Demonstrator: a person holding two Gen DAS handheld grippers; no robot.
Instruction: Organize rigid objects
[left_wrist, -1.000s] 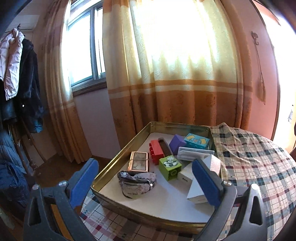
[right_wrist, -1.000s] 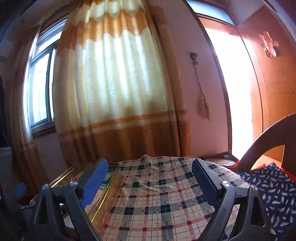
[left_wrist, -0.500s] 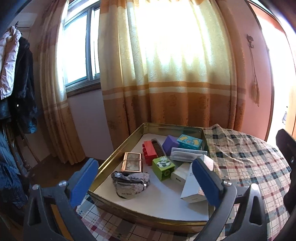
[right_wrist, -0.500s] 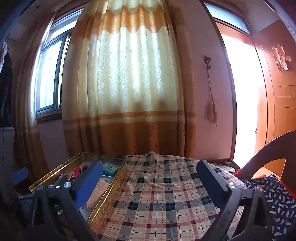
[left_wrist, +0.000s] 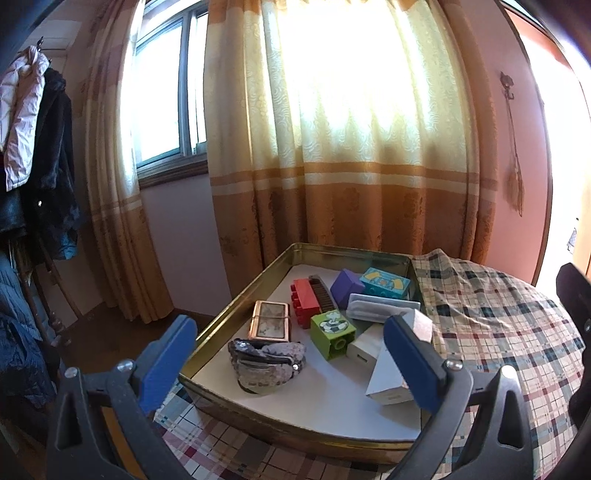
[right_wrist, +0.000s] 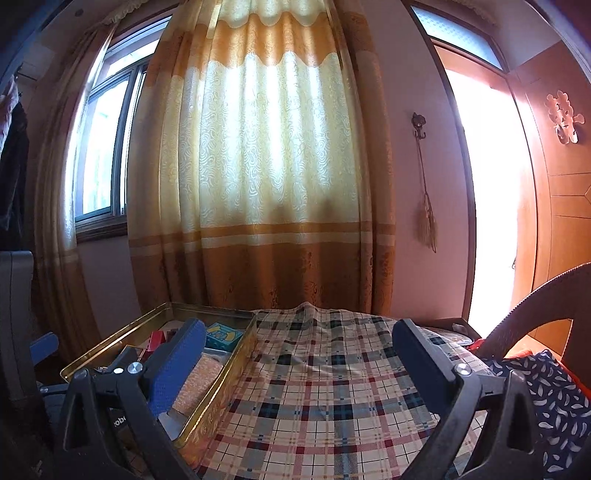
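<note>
Sunlit yellow curtains (left_wrist: 332, 147) hang behind your checked table (left_wrist: 509, 332). Your left gripper (left_wrist: 291, 354) has its fingers wide apart and empty; between them sits the gold tray (left_wrist: 236, 299), holding the patterned pouch (left_wrist: 267, 360), green block (left_wrist: 332, 332) and white boxes (left_wrist: 384, 369). Your right gripper (right_wrist: 299, 354), fingers spread fully after just opening, holds nothing, only tablecloth ahead.

Right tool (right_wrist: 295, 354) jaws just wider apart, nothing between them.
</note>
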